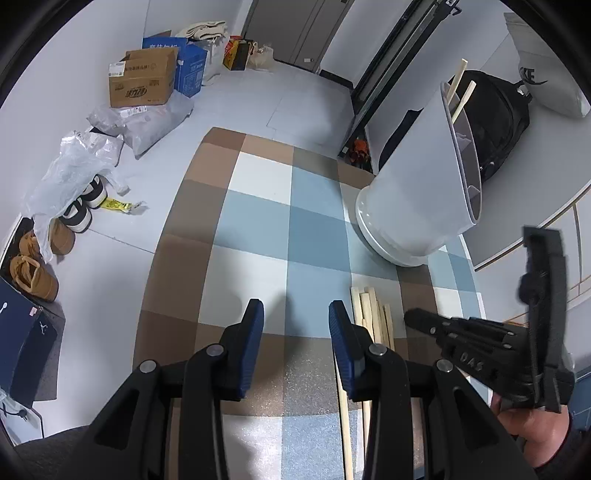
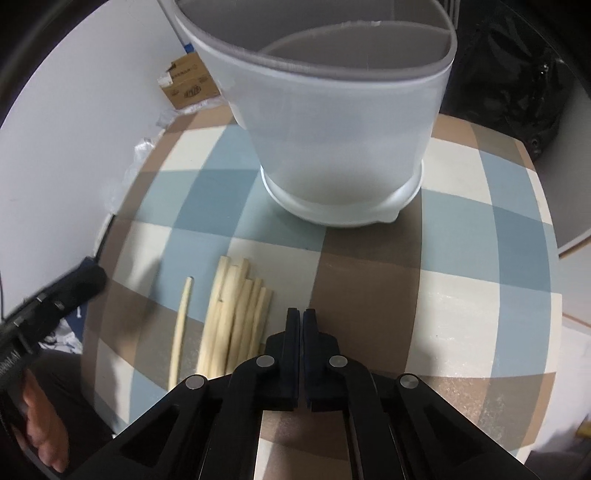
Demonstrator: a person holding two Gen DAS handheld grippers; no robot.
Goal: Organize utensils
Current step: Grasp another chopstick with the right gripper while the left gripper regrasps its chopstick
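The right gripper (image 2: 303,314) is hovering with jaws together and empty just right of the chopsticks (image 2: 236,314) lying near the holder (image 2: 332,129), while the left gripper (image 1: 295,317) is waiting with jaws apart, so the next pickup is calling for reopening over one stick.

Pale floor (image 1: 236,96), white walls (image 1: 122,22)

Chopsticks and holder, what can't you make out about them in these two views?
- Chopsticks on the table: near ends hidden behind the right gripper in the right wrist view, so the count is unclear.
- Holder: its top is cut off by the right wrist frame edge.
- Holder's contents: left wrist view shows only two stick tips.
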